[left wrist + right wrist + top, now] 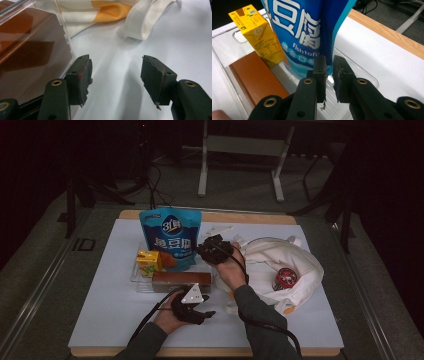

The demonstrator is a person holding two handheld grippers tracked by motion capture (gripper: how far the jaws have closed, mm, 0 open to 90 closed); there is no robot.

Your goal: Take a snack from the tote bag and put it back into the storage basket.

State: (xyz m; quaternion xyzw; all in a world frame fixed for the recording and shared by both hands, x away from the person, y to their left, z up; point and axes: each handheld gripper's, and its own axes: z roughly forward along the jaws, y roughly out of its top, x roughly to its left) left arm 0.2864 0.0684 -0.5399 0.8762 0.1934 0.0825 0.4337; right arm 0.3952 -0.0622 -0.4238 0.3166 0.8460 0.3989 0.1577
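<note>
On the white board (100, 320) that covers the table, a clear plastic tray (136, 272) sits left of centre, toward the far edge. At its left end stands a small yellow juice carton (149, 261); along its near side lies a long brown box (181, 281), its long axis running left to right; behind both rises a tall blue fish tofu pouch (170, 237). A white cloth tote bag (280, 265) lies crumpled toward the right edge, a round red-topped tin (285, 277) in its mouth.

The left gripper (194, 307) rests low near the front edge, just beside the brown box's right end; in the left gripper view its jaws stand well apart with bare board between them and the box's clear wall (32, 45) touching or nearly touching the left one.

The right gripper (214, 249) is at the pouch's right side. In the right gripper view the pouch (312, 32) stands straight ahead, its lower edge just beyond the fingertips (321, 65). The jaws are nearly together with a thin gap, and nothing seems pinched. The right hand is therefore the nearer one to the pouch, which looks already set upright in the tray.
</note>
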